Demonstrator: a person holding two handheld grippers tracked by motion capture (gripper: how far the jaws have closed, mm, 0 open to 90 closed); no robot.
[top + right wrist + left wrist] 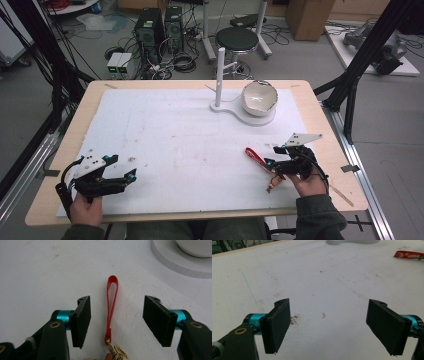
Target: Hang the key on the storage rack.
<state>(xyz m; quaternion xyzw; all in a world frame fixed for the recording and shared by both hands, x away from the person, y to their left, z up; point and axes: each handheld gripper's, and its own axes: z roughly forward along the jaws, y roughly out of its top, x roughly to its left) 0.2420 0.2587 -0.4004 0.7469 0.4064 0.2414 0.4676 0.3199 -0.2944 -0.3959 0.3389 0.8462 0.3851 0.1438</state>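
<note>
From above, my right claw (pixel 271 163) sits near the desk's right front corner, over the red strap (pixel 255 156) with its brass clasp (pixel 271 185) lying toward the front edge; my left claw (pixel 120 176) rests near the left front corner, well apart from it. A white bowl (pixel 259 98) stands on a stand (pixel 220 106) by the far edge. Along my left claw (pixel 329 327), the jaws stand wide apart over bare desk (pixel 317 285), nothing between them. Along my right claw (pixel 116 320), the jaws are apart with the strap (pixel 111 302) lying between them, touching neither pad.
</note>
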